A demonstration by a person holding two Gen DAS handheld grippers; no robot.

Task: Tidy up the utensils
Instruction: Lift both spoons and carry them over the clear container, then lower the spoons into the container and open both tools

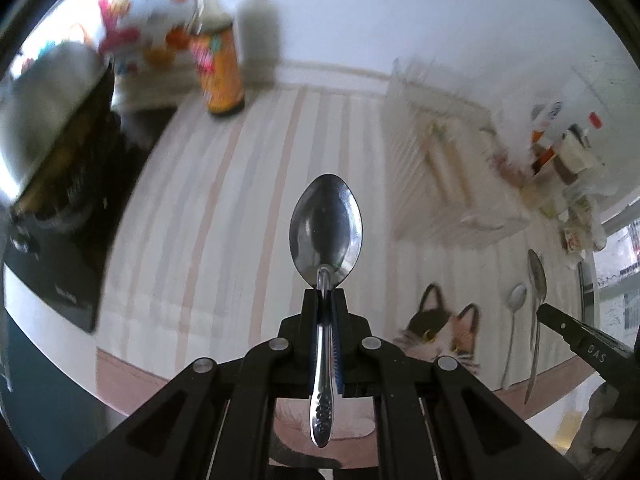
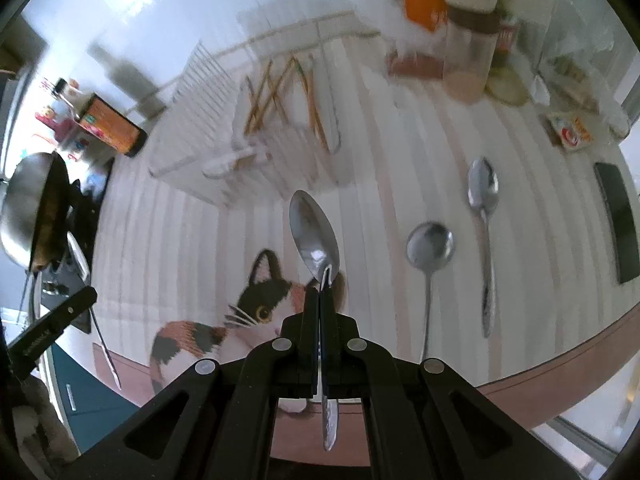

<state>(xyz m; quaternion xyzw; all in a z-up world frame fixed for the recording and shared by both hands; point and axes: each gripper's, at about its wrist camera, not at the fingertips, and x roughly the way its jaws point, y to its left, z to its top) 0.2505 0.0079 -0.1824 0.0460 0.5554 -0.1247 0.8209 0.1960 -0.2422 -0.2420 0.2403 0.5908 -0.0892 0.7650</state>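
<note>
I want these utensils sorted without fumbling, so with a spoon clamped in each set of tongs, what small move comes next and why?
Probably carry the right tongs forward toward the white rack that holds the chopsticks. Their spoon is already clamped and lifted, the rack lies straight ahead, and two more spoons wait on the striped cloth.

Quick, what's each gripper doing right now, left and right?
Left gripper: closed on a spoon.
Right gripper: closed on another spoon.
</note>
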